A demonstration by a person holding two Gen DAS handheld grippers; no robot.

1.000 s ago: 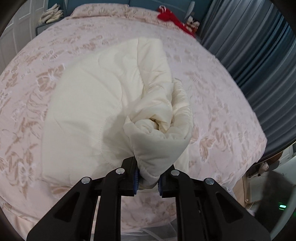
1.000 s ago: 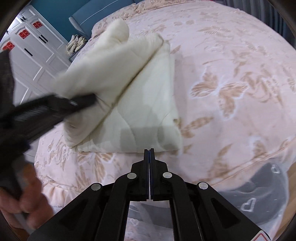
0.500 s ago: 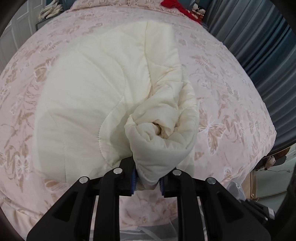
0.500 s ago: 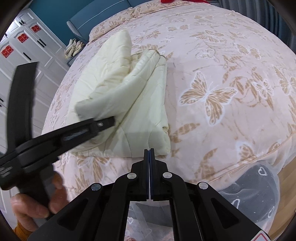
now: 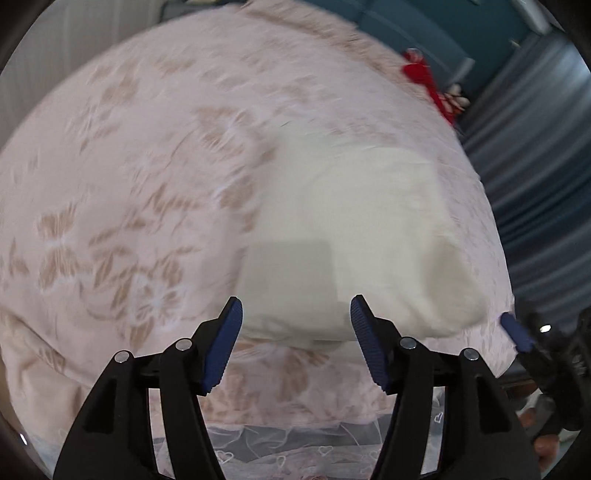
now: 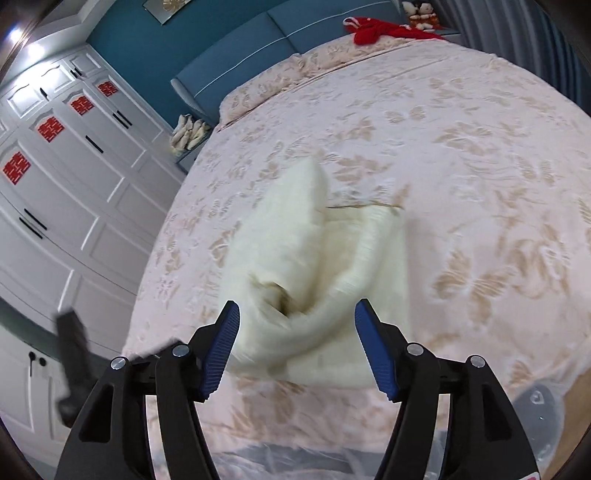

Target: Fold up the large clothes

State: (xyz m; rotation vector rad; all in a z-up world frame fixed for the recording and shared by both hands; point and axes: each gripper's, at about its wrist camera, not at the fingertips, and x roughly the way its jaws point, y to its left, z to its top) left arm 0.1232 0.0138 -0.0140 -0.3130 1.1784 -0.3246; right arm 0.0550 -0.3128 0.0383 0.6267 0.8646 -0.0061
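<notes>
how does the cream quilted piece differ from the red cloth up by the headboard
The cream quilted piece is pale, bulky and folded in thick layers near the foot of the bed; the red cloth is bright, looks much smaller, and lies strewn loosely at the far end. Both rest on the floral bedspread, and neither gripper holds either.

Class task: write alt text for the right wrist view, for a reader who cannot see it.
An open right gripper points at a cream quilted garment, partly folded with one flap raised, near the foot of a bed with a pink floral cover. White wardrobes stand to the left, and a red cloth lies by the teal headboard.
</notes>
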